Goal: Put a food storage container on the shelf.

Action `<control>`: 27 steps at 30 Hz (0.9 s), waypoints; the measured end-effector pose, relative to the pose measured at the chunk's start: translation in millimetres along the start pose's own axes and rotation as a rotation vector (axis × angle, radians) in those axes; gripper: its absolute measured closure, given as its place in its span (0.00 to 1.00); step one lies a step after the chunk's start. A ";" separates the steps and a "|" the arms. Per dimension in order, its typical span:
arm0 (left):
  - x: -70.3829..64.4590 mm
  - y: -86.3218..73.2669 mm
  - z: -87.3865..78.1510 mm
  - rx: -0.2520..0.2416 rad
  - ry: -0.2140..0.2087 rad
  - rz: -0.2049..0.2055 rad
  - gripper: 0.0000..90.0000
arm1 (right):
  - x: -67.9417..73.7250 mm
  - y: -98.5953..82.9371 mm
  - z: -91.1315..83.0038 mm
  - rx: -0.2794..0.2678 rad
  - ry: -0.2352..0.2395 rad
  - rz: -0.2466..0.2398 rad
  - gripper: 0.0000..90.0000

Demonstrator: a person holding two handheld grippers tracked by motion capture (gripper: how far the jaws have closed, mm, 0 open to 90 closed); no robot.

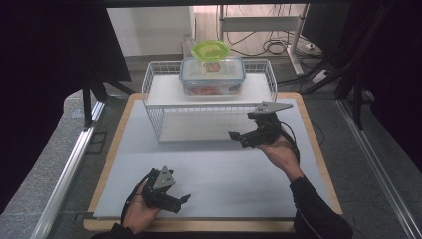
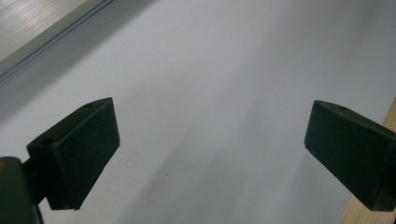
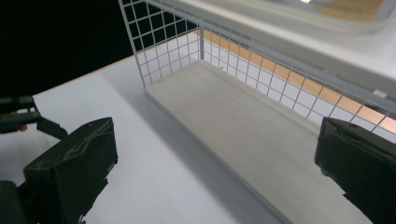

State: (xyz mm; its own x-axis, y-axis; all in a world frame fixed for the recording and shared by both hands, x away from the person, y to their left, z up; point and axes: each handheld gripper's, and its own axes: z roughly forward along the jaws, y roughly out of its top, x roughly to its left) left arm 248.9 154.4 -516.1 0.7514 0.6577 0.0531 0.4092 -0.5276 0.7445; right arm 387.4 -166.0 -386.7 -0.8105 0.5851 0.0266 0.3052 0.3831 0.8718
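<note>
The right gripper [image 1: 238, 137] is held by the person's right hand [image 1: 281, 152] just in front of the wire rack [image 1: 154, 107], near the rack's right end, with its jaws spread wide and nothing between them. In the right gripper view the two black jaws stand far apart at the bottom corners, and between them lies the pale wooden lower shelf [image 3: 243, 126] of the rack, bare, with the white wire grid rising behind it and at its far end. The upper shelf [image 1: 164, 89] carries a clear food box with a blue-rimmed lid [image 1: 212, 74], and a green bowl [image 1: 210, 49] sits on top of that box; both stand near the middle of the shelf, well apart from either gripper. The left gripper [image 1: 184, 200] rests low over the near part of the white table mat [image 1: 224, 174], held in the left hand [image 1: 142, 206], and its jaws are also released and empty; the left gripper view shows them wide apart above bare mat, with the wooden table edge [image 2: 391, 116] at the right.
</note>
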 end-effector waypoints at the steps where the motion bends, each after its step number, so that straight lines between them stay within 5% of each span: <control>1: 0.4 -0.2 0.1 -0.001 0.000 0.000 0.04 | 1.5 -2.8 0.0 0.001 -0.002 -0.006 0.00; 11: 3.0 -1.9 -0.9 -0.009 -0.007 -0.007 0.04 | 18.2 -21.5 -5.7 0.020 0.003 -0.050 0.00; 27: 6.3 -3.8 -2.2 -0.031 -0.027 -0.041 0.05 | 29.6 -61.2 -11.2 0.074 -0.023 -0.039 0.00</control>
State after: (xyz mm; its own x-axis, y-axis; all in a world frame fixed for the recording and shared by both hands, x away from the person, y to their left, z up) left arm 251.0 161.6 -517.2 0.7483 0.6633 0.0042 0.4239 -0.4831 0.7661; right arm 339.2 -180.1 -433.8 -0.8112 0.5844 -0.0185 0.3101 0.4569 0.8337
